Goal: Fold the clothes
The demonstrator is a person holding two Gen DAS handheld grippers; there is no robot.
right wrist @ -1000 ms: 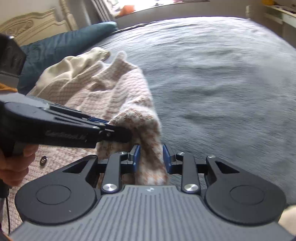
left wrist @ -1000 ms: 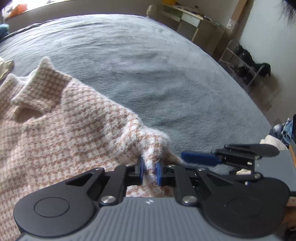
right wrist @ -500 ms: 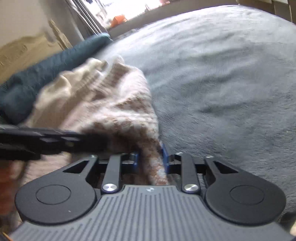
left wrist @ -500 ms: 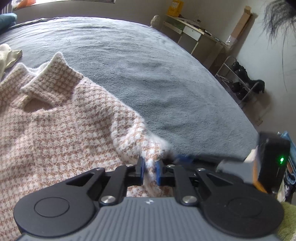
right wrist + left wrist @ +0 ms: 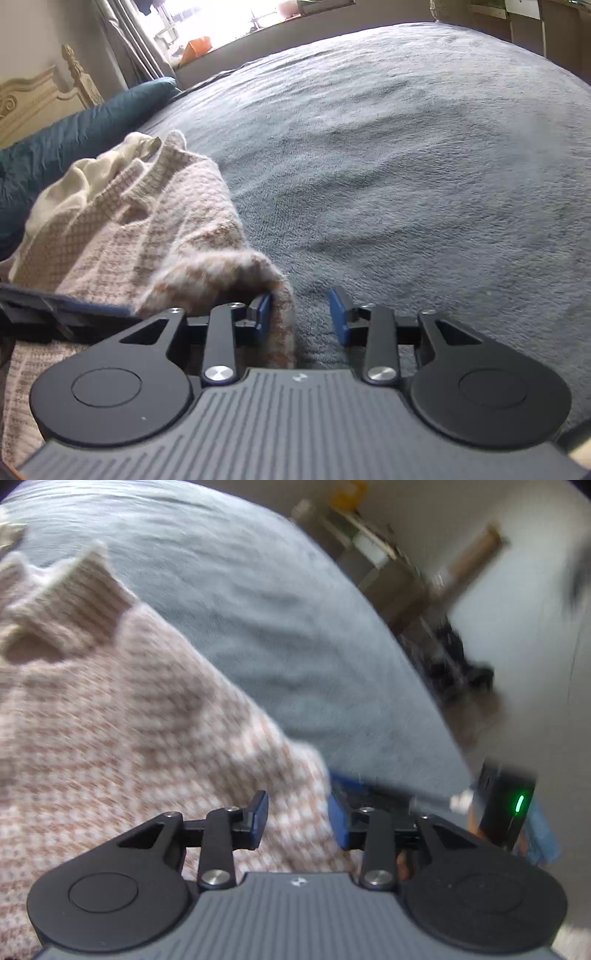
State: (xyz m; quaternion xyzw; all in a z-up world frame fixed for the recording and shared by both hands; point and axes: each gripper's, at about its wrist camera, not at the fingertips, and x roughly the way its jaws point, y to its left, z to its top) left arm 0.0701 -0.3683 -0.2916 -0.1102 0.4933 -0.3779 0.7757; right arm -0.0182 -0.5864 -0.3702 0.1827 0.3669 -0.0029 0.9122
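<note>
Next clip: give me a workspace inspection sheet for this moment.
Surface: grey blanket covering the bed, bare on one side.
Job's things: pink checked sweater spread out, collar up; its edge lies between both claws' blue pads.
Clutter: cream garment beyond the sweater; teal pillow.
Grippers: left claw and right claw have just been opening, pads off the knit.
Cables: nothing seen.
Surroundings: headboard, bright window, blurred desk.

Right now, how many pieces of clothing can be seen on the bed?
2: a pink checked sweater lying at the bed's near edge, and a cream garment bunched behind it near the pillow. More may be hidden underneath.
</note>
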